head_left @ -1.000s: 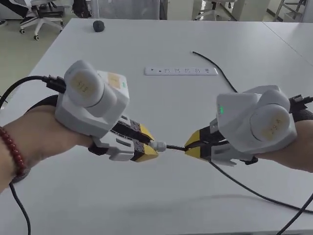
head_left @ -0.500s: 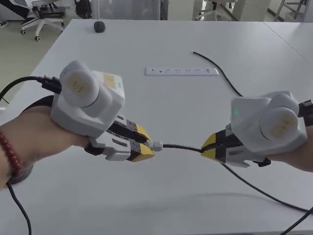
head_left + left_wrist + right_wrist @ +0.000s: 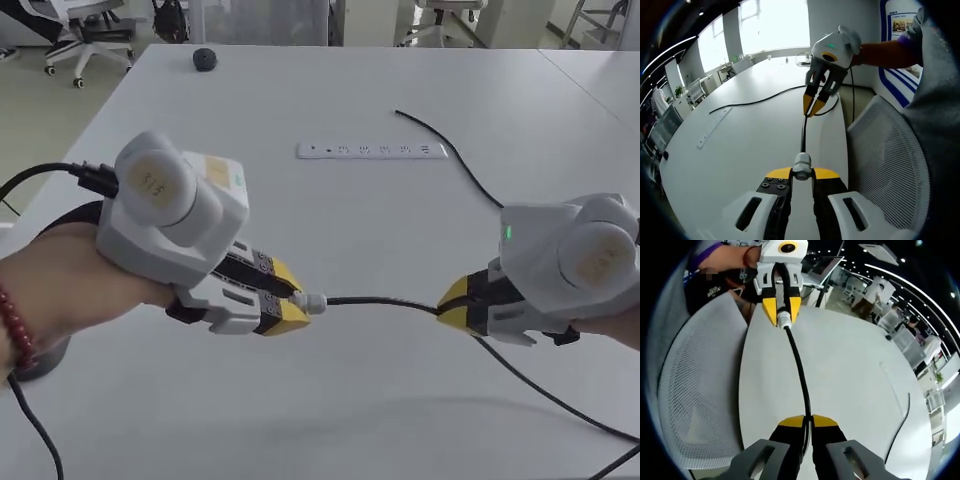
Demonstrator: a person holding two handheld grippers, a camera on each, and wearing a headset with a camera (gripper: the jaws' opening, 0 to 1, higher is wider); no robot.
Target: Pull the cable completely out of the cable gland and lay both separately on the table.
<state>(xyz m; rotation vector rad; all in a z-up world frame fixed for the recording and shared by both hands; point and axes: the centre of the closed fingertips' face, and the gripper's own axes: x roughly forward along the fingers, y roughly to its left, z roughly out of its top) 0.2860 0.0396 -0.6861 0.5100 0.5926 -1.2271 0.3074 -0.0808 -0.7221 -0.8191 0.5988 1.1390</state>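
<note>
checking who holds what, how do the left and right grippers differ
The left yellow-tipped gripper clamps the small white plastic cable gland; the right yellow-tipped gripper clamps the thin black cable. The cable trails on behind the right gripper but enters the gland at the left one. Both are shut, tips facing.

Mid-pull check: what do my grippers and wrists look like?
The left gripper and right gripper both have pale grey blocky housings, yellow-tipped jaws on black mounts and a round cream disc on the back. The right has a green light; a black lead plugs into the left. A dark red bead bracelet circles the left wrist.
</note>
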